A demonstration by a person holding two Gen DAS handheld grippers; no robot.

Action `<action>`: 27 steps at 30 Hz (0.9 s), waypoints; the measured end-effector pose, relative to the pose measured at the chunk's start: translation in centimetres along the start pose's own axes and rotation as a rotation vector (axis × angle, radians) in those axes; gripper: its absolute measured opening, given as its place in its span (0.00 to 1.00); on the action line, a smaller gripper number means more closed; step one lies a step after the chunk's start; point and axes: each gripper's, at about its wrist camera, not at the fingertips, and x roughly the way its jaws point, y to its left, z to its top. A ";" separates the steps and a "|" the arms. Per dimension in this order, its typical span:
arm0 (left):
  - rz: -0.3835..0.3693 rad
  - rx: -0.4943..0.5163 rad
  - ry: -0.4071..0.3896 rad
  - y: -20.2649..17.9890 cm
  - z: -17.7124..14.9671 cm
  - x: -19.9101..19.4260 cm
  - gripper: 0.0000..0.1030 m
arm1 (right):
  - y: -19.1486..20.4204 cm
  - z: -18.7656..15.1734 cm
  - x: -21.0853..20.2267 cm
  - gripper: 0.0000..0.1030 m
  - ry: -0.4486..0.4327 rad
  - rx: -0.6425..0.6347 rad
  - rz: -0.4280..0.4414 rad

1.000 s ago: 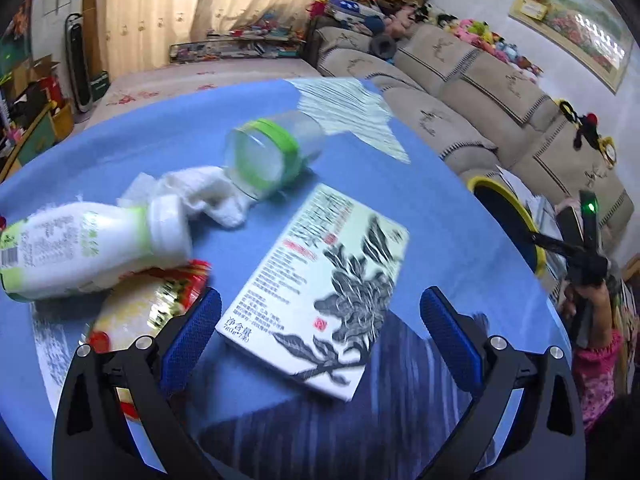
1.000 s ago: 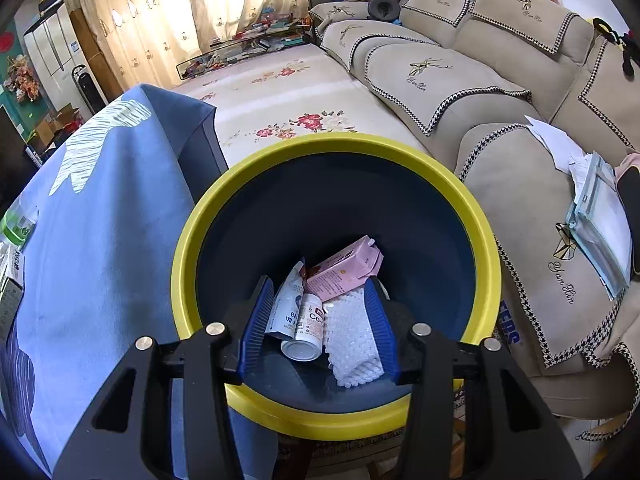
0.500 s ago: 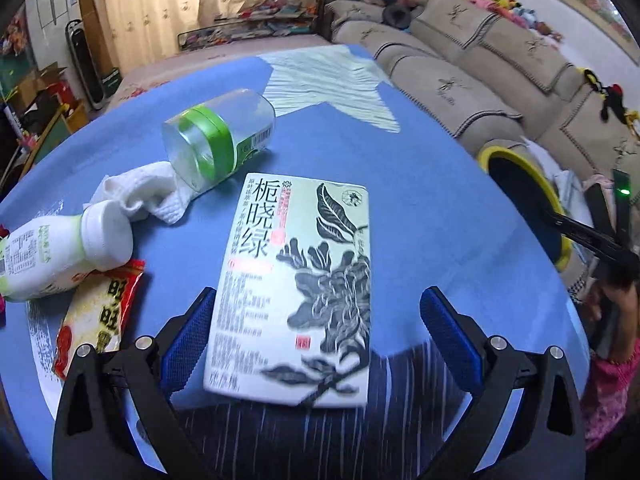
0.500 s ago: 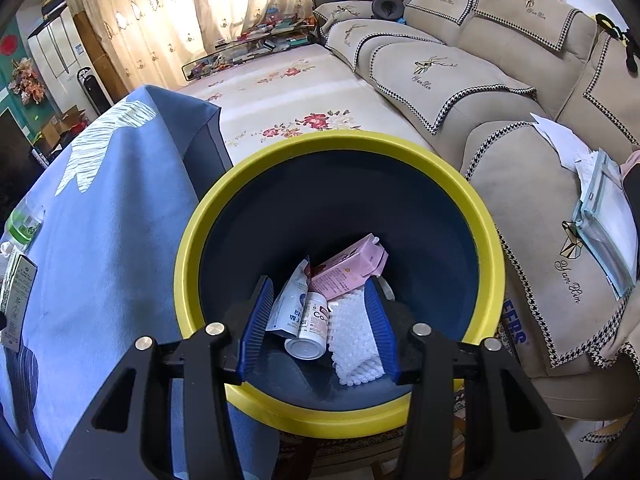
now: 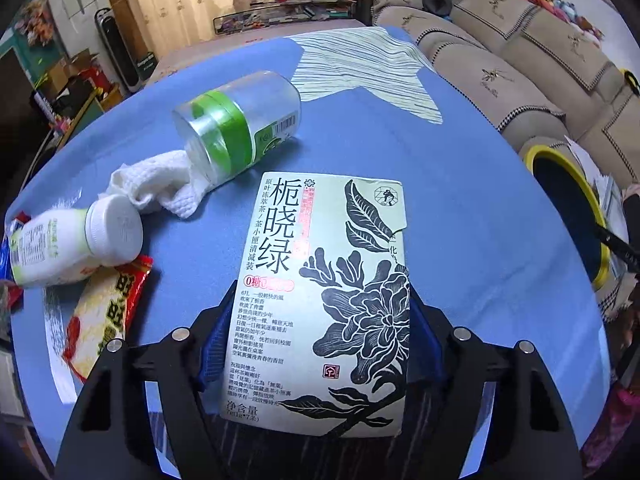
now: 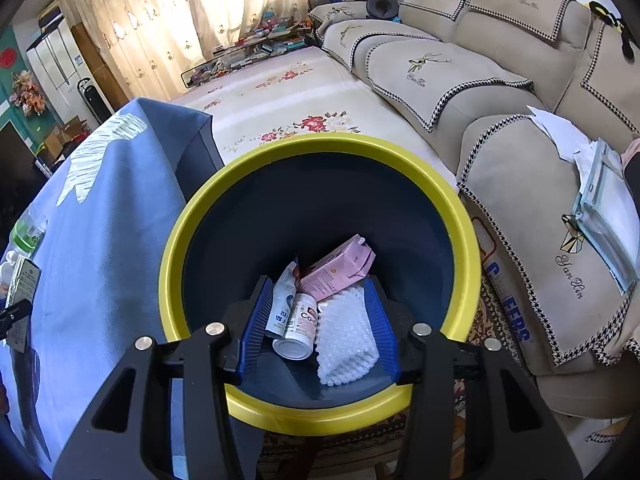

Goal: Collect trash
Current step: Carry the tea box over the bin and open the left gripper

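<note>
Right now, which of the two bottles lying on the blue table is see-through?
The clear plastic bottle with green label, farther back; the white capped bottle is opaque.

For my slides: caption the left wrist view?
Left gripper closed on a tea box lying on the blue tablecloth.

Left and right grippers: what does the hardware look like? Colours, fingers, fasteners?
The left gripper and right gripper look identical: matte black angular linkage arms with triangular cut-outs, round silver fasteners at the pivots, and flat blue ribbed fingers. No cables or markings show. A pink sleeve edge appears at the left view's lower right.
</note>
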 end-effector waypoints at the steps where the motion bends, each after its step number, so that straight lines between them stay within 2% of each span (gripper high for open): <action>1: -0.001 -0.004 -0.002 -0.1 -0.2 -0.2 0.72 | -0.2 0.0 -0.1 0.45 -0.002 0.003 0.002; 8: -0.022 0.032 -0.056 -3.2 0.0 -3.3 0.70 | -2.7 -0.1 -1.2 0.45 -0.026 0.040 0.015; 18: -0.141 0.192 -0.131 -13.5 1.9 -7.6 0.70 | -6.8 -0.6 -2.3 0.45 -0.043 0.096 0.029; 27: -0.226 0.317 -0.092 -23.5 4.1 -5.3 0.70 | -12.1 -1.2 -3.3 0.45 -0.052 0.170 -0.007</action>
